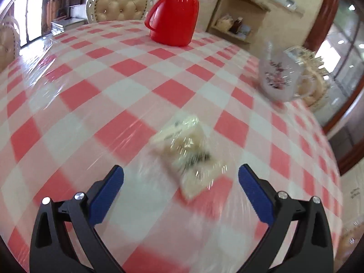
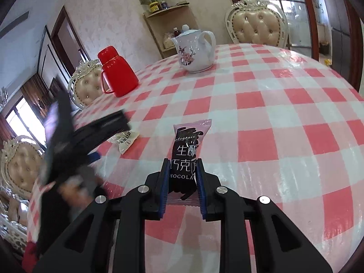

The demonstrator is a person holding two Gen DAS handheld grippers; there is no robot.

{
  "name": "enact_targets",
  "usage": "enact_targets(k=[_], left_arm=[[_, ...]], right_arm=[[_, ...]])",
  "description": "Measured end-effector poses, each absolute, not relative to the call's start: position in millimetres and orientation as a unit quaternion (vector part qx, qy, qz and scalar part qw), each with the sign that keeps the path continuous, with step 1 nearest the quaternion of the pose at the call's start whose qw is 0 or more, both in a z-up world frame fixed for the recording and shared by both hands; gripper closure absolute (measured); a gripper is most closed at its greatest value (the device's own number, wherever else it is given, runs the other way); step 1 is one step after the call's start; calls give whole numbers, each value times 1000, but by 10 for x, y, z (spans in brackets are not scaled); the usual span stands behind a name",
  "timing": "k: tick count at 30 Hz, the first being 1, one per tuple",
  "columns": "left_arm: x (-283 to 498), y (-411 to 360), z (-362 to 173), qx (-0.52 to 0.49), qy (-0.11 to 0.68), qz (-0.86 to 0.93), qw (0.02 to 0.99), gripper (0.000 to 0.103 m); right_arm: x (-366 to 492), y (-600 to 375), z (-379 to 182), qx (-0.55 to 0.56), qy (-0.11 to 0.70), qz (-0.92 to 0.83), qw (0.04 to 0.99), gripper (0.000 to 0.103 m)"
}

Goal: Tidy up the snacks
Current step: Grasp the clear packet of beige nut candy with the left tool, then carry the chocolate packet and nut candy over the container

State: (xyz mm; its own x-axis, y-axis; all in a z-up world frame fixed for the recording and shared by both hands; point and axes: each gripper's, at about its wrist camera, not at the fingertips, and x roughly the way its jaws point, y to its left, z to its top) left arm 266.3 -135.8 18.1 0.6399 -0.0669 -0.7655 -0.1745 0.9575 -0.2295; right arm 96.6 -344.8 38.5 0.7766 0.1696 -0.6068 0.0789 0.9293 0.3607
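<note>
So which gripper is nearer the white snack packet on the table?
Left. The left gripper is open right at the white snack packet. The right gripper is off to its side, shut on the chocolate bar.

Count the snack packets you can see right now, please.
2. A chocolate packet is clamped between the right gripper's fingers; a pale packet lies on the checked table ahead of the open left gripper. Others may sit outside both views.

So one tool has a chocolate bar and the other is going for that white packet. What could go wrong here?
The left tool is open and blurred, so it is moving fast; it might knock the white snack packet away instead of straddling it. The right tool pinches the chocolate bar by its lower half only, so the wrapper could slip or crush.
</note>
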Motion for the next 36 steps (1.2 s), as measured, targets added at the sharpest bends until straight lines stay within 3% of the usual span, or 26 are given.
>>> enact_targets(k=[6, 7, 9, 12, 36], left_arm=[[2986, -1657, 41, -82, 448, 52, 889, 2], [2975, -1676, 42, -74, 446, 44, 891, 6], [2913, -1717, 69, -45, 432, 11, 901, 59], [2783, -1670, 105, -41, 430, -38, 901, 63], [804, -877, 342, -60, 379, -99, 918, 62]], right_arm=[[1017, -3360, 397, 180, 338, 48, 922, 81], [1019, -3362, 398, 180, 338, 48, 922, 81], [1013, -3389, 385, 184, 338, 44, 922, 80], [1010, -3457, 354, 188, 338, 29, 922, 80], [716, -3285, 322, 193, 316, 43, 928, 81]])
